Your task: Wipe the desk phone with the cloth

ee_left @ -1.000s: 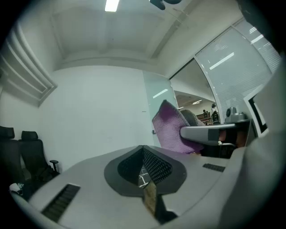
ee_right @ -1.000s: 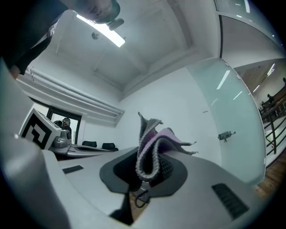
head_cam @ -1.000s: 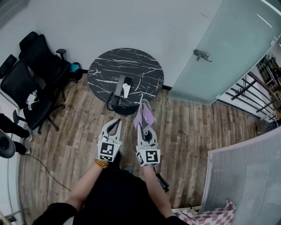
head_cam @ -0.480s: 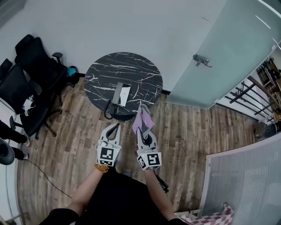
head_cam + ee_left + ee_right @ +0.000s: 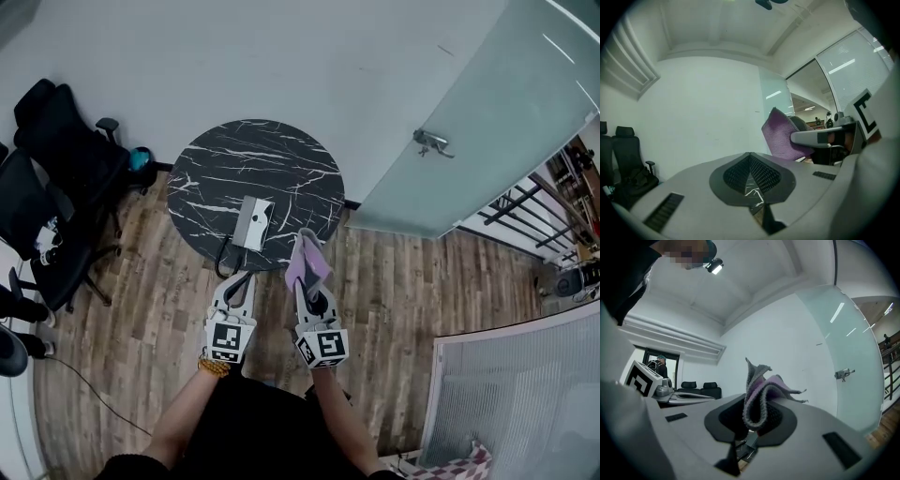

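Cloth (image 5: 307, 255) pinched in right tongs (image 5: 305, 279), held forward

**Black top, pale grey tools**

The person wears a black top (image 5: 246, 427) whose sleeves end above the forearms, and a bracelet of amber beads (image 5: 214, 365) at the left wrist. The left gripper (image 5: 240, 278) and right gripper (image 5: 303, 281) look alike: light grey shells narrowing to a point. Each carries a white cube, left (image 5: 230, 339) and right (image 5: 322, 345), printed with black square markers. Up close, the jaws are smooth grey, with black ribbed pads (image 5: 764, 176) and a narrow dark slotted inset (image 5: 663, 212).
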